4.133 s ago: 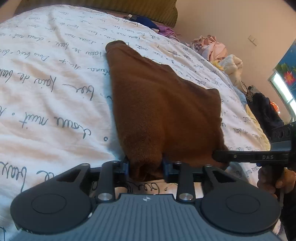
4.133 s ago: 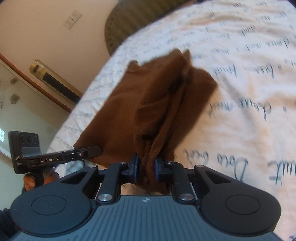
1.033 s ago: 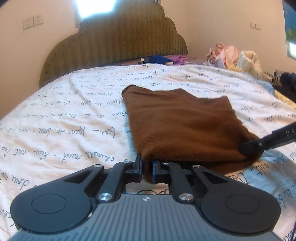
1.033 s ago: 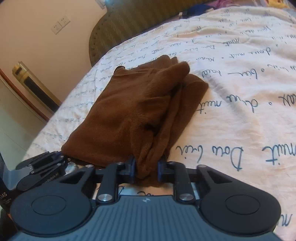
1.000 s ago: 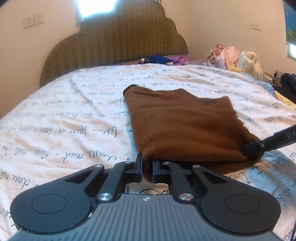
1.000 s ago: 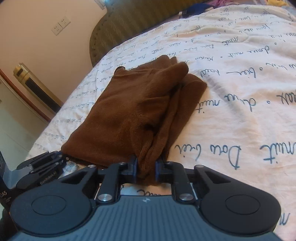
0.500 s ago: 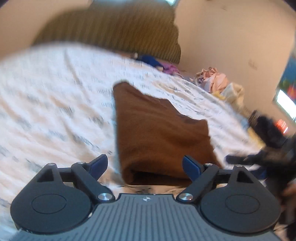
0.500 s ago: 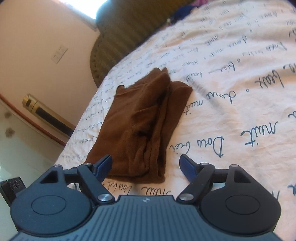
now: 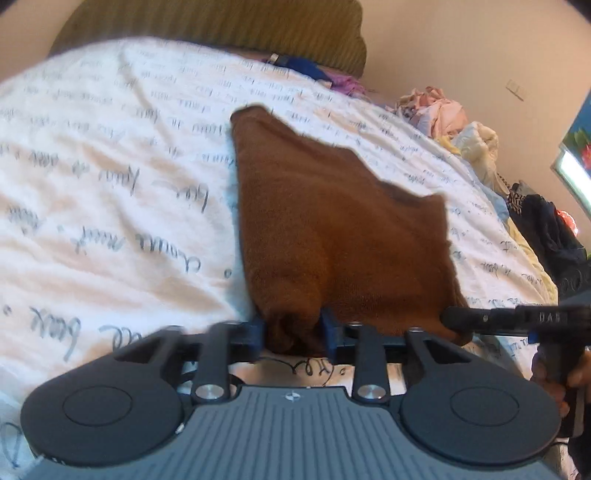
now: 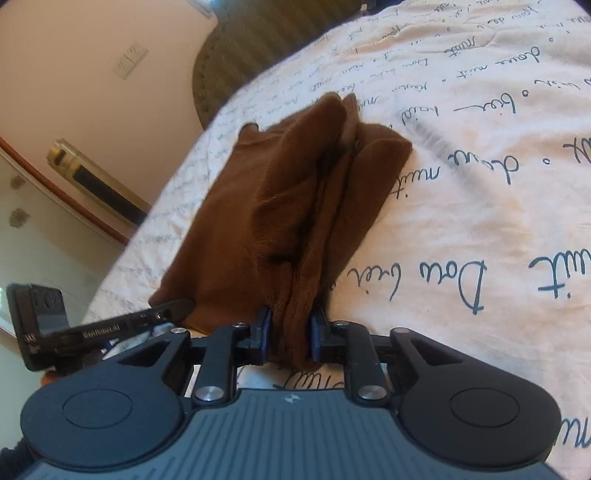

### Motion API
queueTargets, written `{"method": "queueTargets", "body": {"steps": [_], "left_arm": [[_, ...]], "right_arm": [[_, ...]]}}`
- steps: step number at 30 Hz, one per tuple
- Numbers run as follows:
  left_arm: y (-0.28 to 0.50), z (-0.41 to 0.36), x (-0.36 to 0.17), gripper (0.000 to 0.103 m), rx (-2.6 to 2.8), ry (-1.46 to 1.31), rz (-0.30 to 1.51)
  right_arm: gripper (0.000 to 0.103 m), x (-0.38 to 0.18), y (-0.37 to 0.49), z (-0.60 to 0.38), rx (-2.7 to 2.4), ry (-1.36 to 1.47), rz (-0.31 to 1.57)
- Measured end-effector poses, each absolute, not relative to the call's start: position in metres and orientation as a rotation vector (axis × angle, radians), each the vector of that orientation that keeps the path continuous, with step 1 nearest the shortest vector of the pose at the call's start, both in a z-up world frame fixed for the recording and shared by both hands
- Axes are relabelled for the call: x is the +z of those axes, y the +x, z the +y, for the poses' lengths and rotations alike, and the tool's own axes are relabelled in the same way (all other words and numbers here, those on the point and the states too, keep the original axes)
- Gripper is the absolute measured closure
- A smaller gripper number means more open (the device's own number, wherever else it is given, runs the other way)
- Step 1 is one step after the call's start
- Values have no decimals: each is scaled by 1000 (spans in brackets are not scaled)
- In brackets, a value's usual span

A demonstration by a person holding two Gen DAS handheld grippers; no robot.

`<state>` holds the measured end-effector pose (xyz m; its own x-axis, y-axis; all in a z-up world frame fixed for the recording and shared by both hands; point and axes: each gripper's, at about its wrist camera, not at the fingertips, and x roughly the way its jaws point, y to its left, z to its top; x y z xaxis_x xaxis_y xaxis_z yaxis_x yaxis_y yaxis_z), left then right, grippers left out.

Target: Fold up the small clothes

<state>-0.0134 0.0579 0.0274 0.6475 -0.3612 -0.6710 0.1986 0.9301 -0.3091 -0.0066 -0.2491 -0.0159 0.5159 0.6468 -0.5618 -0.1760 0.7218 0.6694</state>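
Both jaws just reclosed — each hand-held gripper pinches the brown cloth's near edge.

Folded cloth: plain warm brown, fuzzy, no print.
Bedspread: white, covered in dark blue-grey handwritten script, rows of words all over.
Headboard: olive green with fine ribbing.
Wall: pale peach-cream.
Left tongs: black arms, blue pads, grey ribbed body.
Right tongs: same black, blue and grey.
Clothes pile at 2 o'clock: pink and pale yellow.
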Motion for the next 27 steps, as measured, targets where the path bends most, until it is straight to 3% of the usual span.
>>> {"method": "queueTargets", "body": {"steps": [1, 2, 3, 4, 6, 11, 13, 17, 18, 19, 22, 27], "left_arm": [[-21, 61, 37, 38, -302, -204, 756], [-29, 65, 47, 23, -293, -190, 688], [-36, 67, 58, 16, -288, -170, 612], [-38, 66, 66, 15, -279, -146, 564], [-29, 54, 80, 15, -249, -85, 515], [43, -1, 66, 17, -206, 71, 567], [67, -18, 51, 21, -170, 130, 620], [81, -22, 21, 19, -151, 144, 686], [80, -21, 20, 18, -149, 137, 684], [80, -16, 18, 18, -153, 120, 690], [85, -6, 15, 15, -167, 67, 716], [88, -3, 11, 11, -164, 37, 721]], "right_arm": [[64, -13, -4, -255, 523, 617, 922], [59, -7, -1, -263, 508, 638, 930], [50, 3, 0, -274, 495, 656, 889], [38, 15, 0, -285, 479, 670, 816], [26, 36, 13, -298, 461, 669, 700], [27, 52, 107, -264, 443, 507, 779], [27, 40, 142, -244, 395, 424, 847], [27, 8, 181, -213, 372, 357, 966], [35, 4, 182, -207, 388, 337, 955], [77, 3, 178, -201, 400, 297, 926], [83, 0, 173, -204, 428, 270, 915], [84, -13, 168, -224, 421, 379, 872]]}}
